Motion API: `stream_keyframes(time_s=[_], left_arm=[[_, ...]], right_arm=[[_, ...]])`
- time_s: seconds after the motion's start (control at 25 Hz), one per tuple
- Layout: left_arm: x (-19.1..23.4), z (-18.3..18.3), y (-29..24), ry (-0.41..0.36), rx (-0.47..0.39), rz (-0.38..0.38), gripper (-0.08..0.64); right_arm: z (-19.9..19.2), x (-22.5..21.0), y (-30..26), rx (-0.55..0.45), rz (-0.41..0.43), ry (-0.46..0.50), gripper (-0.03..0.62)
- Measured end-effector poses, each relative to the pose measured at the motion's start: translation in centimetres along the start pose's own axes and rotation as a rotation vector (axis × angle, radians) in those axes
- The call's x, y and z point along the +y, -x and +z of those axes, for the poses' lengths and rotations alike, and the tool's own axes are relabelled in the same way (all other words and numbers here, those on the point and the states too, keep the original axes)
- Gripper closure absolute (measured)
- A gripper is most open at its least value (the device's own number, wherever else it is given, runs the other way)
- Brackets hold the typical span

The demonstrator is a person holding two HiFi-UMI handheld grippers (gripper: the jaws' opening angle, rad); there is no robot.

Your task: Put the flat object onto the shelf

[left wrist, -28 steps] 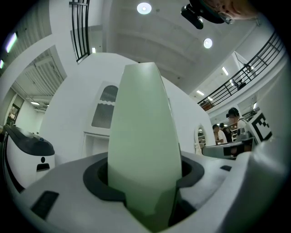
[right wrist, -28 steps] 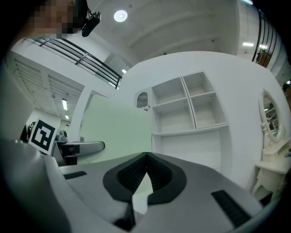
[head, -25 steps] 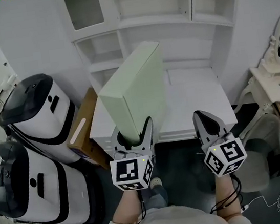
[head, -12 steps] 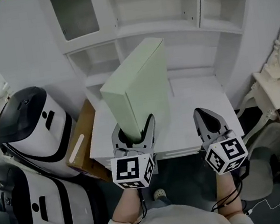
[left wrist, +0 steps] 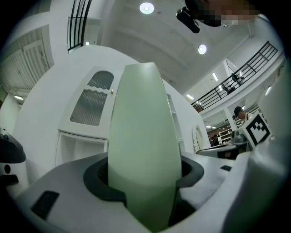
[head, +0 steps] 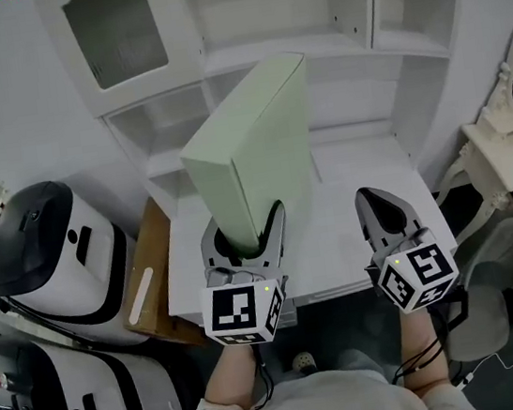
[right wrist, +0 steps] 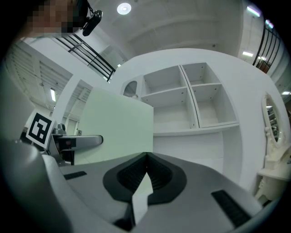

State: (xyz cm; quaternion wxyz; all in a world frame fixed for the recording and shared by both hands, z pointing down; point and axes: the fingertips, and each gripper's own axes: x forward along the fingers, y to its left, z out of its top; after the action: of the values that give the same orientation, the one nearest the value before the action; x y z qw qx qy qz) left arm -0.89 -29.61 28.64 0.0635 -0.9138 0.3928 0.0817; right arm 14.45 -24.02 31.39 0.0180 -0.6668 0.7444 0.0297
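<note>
With the left gripper (head: 245,234) clamped on the lower end of the pale green flat cardboard box (head: 253,143), held on edge at frame centre, steer its top edge squarely into an open bay of the white shelf unit (head: 329,47) at upper frame, holding the closed, empty right gripper (head: 371,198) clear at lower right.

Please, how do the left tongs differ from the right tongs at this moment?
The left tongs grip the pale green flat box at its lower end; the right tongs hold nothing. The left tongs' jaws stand apart on the box's thickness; the right tongs' jaws are closed, tips meeting. Both point toward the white shelf unit, side by side.
</note>
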Motion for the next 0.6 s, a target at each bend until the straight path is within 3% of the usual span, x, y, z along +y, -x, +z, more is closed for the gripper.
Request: stream_keyframes(time_s=[0.44,0.6], left_arm=[[0.9,2.4,-3.9,-0.142,-0.043,0.018,0.276],[0.5,3.9,-6.2,-0.26,-0.051,0.046,0.279]], right_arm=[[0.7,-3.0,-3.3,-0.025,0.001,-0.007,0.583],[1.2,-4.6,-4.9,-0.036,0.041,-0.012,0.583]])
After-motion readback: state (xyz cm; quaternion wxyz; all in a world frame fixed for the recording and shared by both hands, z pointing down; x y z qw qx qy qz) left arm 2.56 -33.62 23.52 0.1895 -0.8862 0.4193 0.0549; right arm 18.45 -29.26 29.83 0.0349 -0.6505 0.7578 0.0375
